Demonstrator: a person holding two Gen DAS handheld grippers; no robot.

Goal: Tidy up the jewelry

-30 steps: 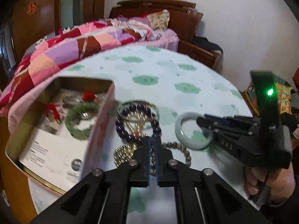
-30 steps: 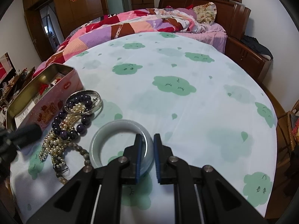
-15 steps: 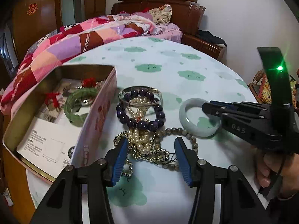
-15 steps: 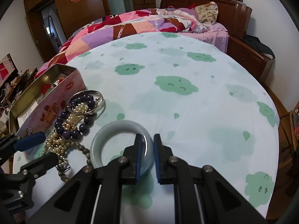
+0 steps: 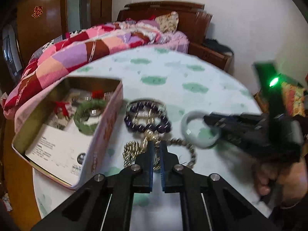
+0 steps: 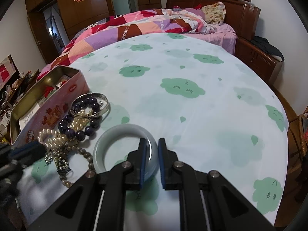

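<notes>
A heap of jewelry lies on the cloud-print tablecloth: a purple bead bracelet (image 5: 147,118), a silver bangle (image 6: 90,105), pearl and gold chains (image 5: 134,150), a grey bead strand (image 6: 84,154). My left gripper (image 5: 156,144) is shut on the pearl and gold chains in the heap; it shows blurred in the right wrist view (image 6: 28,150). My right gripper (image 6: 151,144) is shut on the rim of a pale jade bangle (image 6: 115,132), also seen in the left wrist view (image 5: 192,115). An open pink tin (image 5: 107,127) left of the heap holds a green bangle (image 5: 86,113).
The tin also holds red tassels (image 5: 59,105) and a printed sheet (image 5: 57,148). A bed with a patchwork quilt (image 6: 134,27) stands beyond the round table. A wooden headboard (image 6: 221,2) and a wardrobe (image 6: 80,3) are behind. The table edge (image 6: 284,154) curves on the right.
My left gripper, open half a second ago, has shut on the chains in the heap. My right gripper stays shut on the jade bangle in the same place.
</notes>
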